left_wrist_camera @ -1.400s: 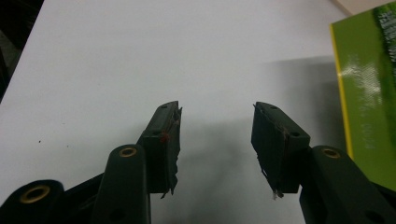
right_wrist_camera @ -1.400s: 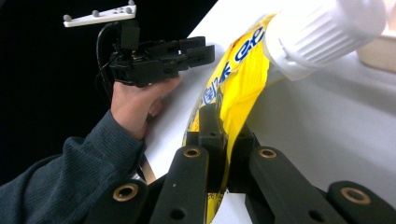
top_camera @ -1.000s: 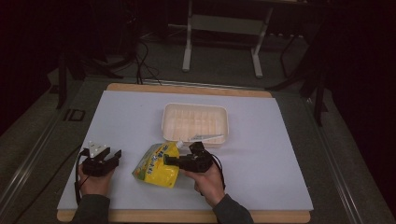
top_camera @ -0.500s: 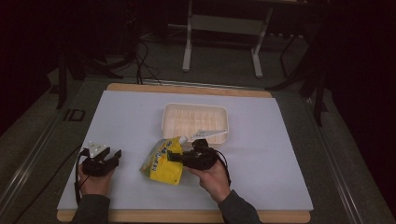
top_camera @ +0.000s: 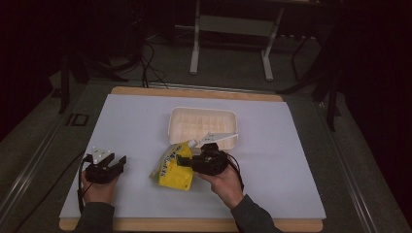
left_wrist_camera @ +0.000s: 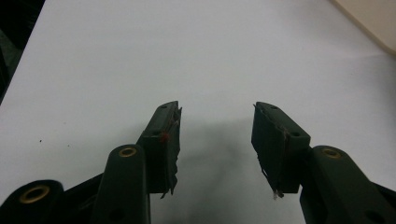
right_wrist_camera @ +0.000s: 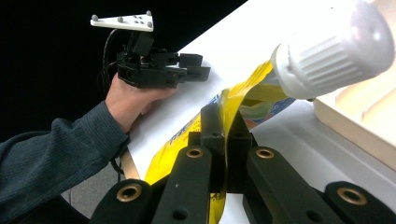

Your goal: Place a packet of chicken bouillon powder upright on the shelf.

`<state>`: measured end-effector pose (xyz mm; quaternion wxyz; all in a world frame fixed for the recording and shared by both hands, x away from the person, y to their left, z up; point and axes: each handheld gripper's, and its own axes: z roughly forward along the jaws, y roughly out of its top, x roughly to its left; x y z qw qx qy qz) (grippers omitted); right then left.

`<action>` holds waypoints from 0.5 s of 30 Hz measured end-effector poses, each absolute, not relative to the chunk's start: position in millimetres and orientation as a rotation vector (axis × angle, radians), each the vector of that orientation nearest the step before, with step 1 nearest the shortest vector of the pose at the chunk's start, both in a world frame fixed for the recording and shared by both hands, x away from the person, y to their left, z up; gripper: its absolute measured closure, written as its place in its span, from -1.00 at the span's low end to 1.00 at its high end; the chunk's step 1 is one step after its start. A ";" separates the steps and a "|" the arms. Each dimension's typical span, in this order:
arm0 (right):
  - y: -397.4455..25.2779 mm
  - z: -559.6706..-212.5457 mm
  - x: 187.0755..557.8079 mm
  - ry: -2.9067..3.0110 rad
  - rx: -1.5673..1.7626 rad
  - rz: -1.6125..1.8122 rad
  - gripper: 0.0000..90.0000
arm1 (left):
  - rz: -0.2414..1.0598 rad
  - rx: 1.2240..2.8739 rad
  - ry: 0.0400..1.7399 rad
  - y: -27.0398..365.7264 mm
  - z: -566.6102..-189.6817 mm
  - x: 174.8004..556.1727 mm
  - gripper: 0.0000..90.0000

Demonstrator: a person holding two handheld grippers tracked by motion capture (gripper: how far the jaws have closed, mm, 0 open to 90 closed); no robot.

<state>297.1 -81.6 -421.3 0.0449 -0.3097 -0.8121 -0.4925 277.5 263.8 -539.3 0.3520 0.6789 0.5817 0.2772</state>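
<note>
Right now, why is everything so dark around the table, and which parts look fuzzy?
High view: light falls on the white table, the room behind stays nearly black, and the picture is soft. Left gripper view: the open left claw casts a faint shadow on the table. Right gripper view: the big white cap of the yellow pouch looks blurry, being so close.

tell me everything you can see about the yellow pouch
The yellow pouch is a soft, flexible film pack with blue lettering and coloured print, topped by a ribbed white screw cap. The cap is on. The right gripper is shut on its thin edge just below the spout, tilting the cap end toward the white tray. Its lower end rests on the white table cover. The cap sits close to the tray's near rim; whether they touch is unclear.
</note>
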 end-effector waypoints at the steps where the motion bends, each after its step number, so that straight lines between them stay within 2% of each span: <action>1: -81.6 -420.7 297.0 -2.484 -0.943 -1.508 1.00 | 0.717 1.757 1.505 263.9 -539.3 277.5 0.14; 15: -85.2 -409.6 297.6 -2.535 -0.915 -1.521 1.00 | 0.718 1.755 1.508 263.6 -539.3 277.6 0.14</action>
